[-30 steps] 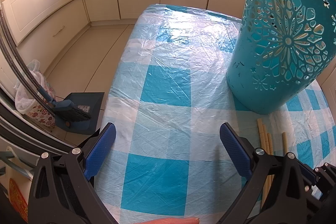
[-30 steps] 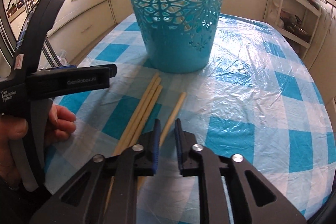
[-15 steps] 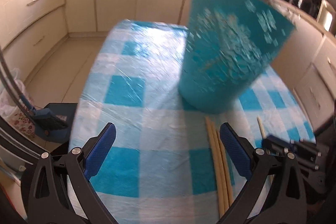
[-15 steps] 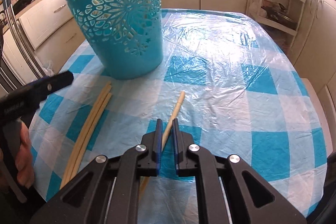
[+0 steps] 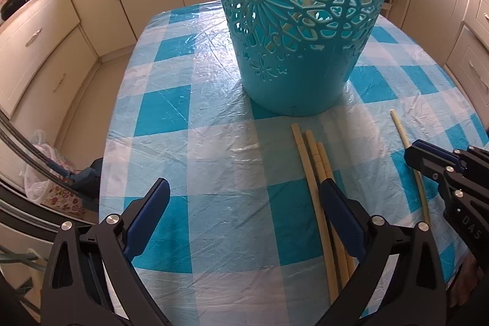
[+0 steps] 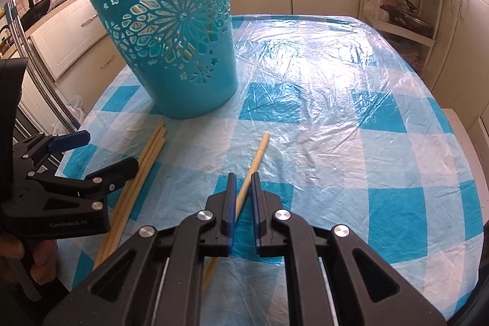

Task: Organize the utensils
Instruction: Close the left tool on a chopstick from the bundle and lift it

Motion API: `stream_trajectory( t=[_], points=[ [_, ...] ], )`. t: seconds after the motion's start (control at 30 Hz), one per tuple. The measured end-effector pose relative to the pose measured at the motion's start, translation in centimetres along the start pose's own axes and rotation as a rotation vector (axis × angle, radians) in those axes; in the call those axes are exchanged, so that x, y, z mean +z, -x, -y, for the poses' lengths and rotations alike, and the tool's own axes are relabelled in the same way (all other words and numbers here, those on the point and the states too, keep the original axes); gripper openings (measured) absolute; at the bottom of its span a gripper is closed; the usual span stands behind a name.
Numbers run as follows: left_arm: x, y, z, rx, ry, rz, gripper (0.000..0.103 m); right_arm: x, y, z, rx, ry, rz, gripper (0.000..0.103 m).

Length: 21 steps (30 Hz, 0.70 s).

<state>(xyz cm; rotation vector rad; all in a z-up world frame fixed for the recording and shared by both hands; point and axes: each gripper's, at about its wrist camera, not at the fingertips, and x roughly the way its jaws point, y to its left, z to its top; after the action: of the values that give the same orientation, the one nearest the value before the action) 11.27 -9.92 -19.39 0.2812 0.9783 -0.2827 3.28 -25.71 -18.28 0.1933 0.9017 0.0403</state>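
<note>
A teal cut-out basket [image 5: 299,20] [image 6: 183,57] stands upright on the blue-checked table [image 5: 214,142]. Just in front of it three long wooden chopsticks [image 5: 308,161] [image 6: 146,155] lie side by side. My left gripper [image 5: 243,188] [image 6: 110,150] is open and holds nothing; its right finger [image 5: 339,213] hangs over those three sticks. A fourth chopstick [image 6: 259,152] [image 5: 400,130] lies apart to the right, pointing toward the basket. My right gripper [image 6: 243,177] [image 5: 412,152] is shut on it around mid-length, low over the cloth.
The table's left edge [image 5: 107,161] drops to the floor, where a dustpan [image 5: 88,176] and a plastic bag [image 5: 45,173] sit. Cream cabinets [image 5: 45,45] ring the room. A white shelf rack [image 6: 406,5] stands at the far right. A hand [image 6: 30,261] holds the left gripper's handle.
The right gripper has carried the single chopstick to the right, away from the other three. The left gripper has swung right, so the basket and the three sticks now lie ahead of it.
</note>
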Motion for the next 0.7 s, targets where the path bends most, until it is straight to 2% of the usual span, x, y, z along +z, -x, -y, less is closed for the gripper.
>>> stream_trajectory(
  t=[0.13,0.23,0.43,0.57,0.7],
  points=[
    [0.3,-0.3,-0.4,-0.001,0.006,-0.029,0.089,0.1,0.0,0.2,0.013,-0.014,-0.001,0.011],
    [0.9,-0.5,-0.3,-0.025,0.011,-0.036,0.076,0.1,0.0,0.3,0.021,-0.019,0.000,0.012],
    [2.3,-0.8,0.4,-0.088,0.018,-0.050,0.041,0.1,-0.1,0.4,0.024,-0.020,0.006,0.013],
    [2.6,-0.8,0.7,-0.119,0.012,-0.050,0.008,0.1,-0.2,0.2,0.016,-0.011,0.013,0.013],
    [2.7,-1.0,-0.7,-0.163,0.048,-0.065,0.005,0.1,-0.2,-0.1,0.012,0.000,0.021,0.016]
  ],
)
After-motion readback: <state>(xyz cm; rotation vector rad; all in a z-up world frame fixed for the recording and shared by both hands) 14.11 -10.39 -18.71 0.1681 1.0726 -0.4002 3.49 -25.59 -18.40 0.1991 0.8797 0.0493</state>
